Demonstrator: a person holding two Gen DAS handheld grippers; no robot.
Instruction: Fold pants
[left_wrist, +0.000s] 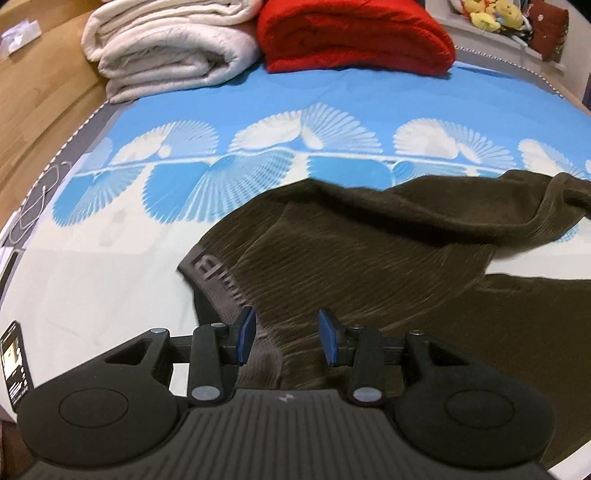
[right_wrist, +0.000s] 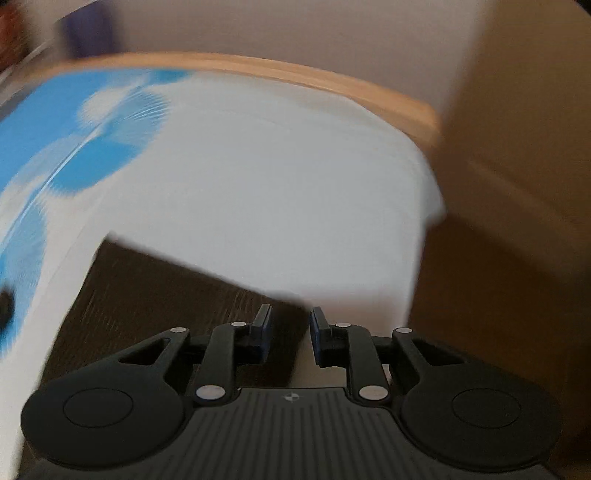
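Note:
Dark brown ribbed pants (left_wrist: 369, 266) lie spread on the bed, with a grey lettered waistband (left_wrist: 218, 277) toward the left and one leg bunched up at the right. My left gripper (left_wrist: 286, 338) is open and empty, its blue pads just above the waistband area. In the blurred right wrist view, a leg end of the pants (right_wrist: 166, 291) lies on the white part of the sheet. My right gripper (right_wrist: 290, 334) is open and empty over the leg's edge.
The blue and white patterned sheet (left_wrist: 184, 177) covers the bed. A folded cream blanket (left_wrist: 166, 48) and a red blanket (left_wrist: 354, 33) sit at the far side. A phone (left_wrist: 14, 362) lies at the left edge. A wooden bed frame (right_wrist: 332, 77) borders the mattress.

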